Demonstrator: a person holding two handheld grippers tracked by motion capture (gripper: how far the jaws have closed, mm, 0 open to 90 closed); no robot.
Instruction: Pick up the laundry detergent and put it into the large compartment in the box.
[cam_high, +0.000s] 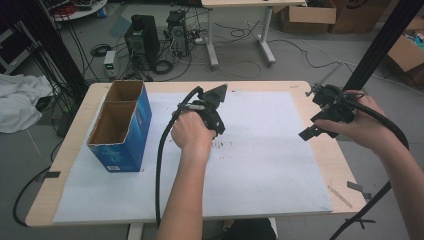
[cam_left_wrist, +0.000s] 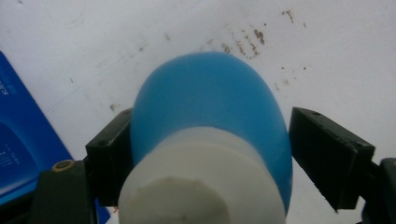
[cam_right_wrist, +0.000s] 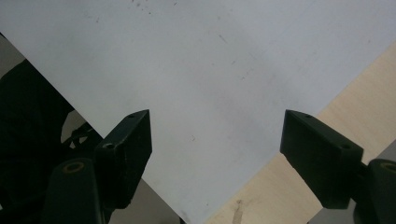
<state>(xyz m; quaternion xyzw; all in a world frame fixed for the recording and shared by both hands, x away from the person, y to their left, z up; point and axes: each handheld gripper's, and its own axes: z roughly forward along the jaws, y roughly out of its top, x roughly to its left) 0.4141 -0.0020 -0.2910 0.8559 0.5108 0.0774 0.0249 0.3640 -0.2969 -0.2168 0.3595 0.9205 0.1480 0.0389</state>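
Note:
A blue bottle (cam_left_wrist: 210, 98) with a white cap (cam_left_wrist: 201, 182) sits between the jaws of my left gripper (cam_left_wrist: 210, 135), cap end toward the camera. Both black pads (cam_left_wrist: 109, 154) lie against its sides. In the high view the left gripper (cam_high: 212, 120) points down at the middle of the white sheet (cam_high: 260, 155), and the hand hides the bottle there. My right gripper (cam_high: 312, 131) hovers over the table's right edge; in its own view the right gripper (cam_right_wrist: 217, 140) stands open with nothing between the jaws, above the sheet's corner.
A blue cardboard box (cam_high: 122, 125) with two open compartments stands on the table's left side; it appears as the blue box (cam_left_wrist: 18, 140) close to the left jaw. Brown specks (cam_left_wrist: 243, 42) mark the sheet. Bare wooden table (cam_high: 345, 170) borders the sheet at right.

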